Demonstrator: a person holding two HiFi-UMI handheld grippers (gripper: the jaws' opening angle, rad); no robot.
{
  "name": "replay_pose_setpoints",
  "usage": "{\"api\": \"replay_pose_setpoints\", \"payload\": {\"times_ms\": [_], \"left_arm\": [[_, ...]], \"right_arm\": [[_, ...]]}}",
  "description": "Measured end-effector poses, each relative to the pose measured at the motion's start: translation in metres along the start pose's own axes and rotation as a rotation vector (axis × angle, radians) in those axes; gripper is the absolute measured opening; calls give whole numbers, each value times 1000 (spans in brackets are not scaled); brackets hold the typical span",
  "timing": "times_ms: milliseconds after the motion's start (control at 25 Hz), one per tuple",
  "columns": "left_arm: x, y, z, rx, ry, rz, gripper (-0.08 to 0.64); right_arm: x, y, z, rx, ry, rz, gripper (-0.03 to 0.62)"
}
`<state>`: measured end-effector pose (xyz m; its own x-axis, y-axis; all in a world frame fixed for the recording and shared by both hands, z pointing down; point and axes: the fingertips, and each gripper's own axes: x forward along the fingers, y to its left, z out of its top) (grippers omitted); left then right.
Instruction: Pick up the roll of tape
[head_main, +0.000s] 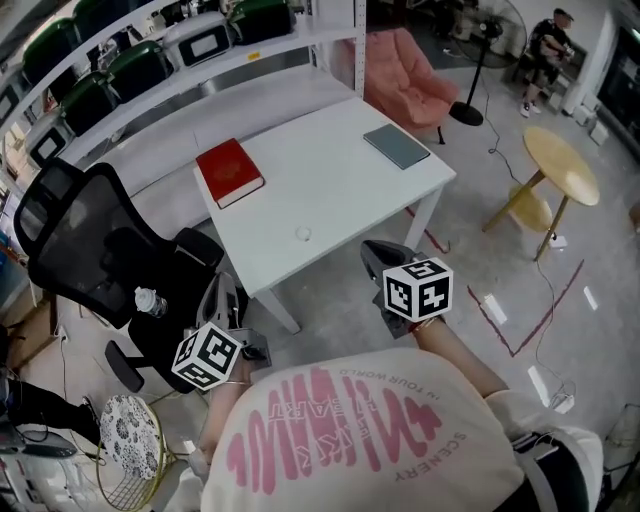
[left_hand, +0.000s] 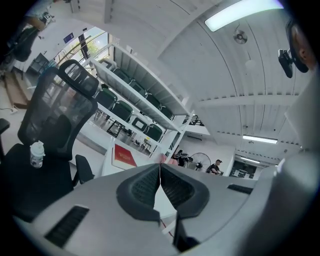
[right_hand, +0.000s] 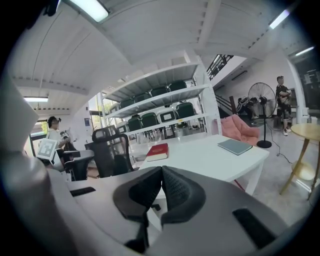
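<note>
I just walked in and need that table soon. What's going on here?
A person stands at the white table with a gripper in each hand. The left gripper and right gripper are both shut and empty, short of the table. The tape, a small clear ring, lies untouched near the table's front edge. A red book and a grey book lie farther back. The pickup has not begun.
</note>
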<state>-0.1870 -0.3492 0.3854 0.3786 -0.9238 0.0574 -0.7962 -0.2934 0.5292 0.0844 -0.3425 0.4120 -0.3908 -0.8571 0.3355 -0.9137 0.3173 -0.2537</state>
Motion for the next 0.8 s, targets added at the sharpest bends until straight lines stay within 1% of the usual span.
{"api": "replay_pose_setpoints", "payload": {"times_ms": [120, 280, 400, 560, 720, 800], "left_arm": [[21, 12, 14, 12, -14, -8, 25], [39, 27, 14, 1, -5, -4, 25], [47, 44, 11, -20, 12, 11, 25], [53, 66, 17, -34, 12, 41, 25], [59, 88, 17, -44, 17, 68, 25], [61, 97, 15, -47, 28, 76, 25]], "right_arm": [[22, 2, 15, -7, -17, 9, 17], [51, 4, 26, -18, -28, 30, 17], [73, 3, 32, -12, -35, 39, 17], [102, 3, 36, -5, -33, 58, 17], [139, 8, 31, 0, 4, 98, 17], [158, 9, 24, 26, 42, 114, 17]]}}
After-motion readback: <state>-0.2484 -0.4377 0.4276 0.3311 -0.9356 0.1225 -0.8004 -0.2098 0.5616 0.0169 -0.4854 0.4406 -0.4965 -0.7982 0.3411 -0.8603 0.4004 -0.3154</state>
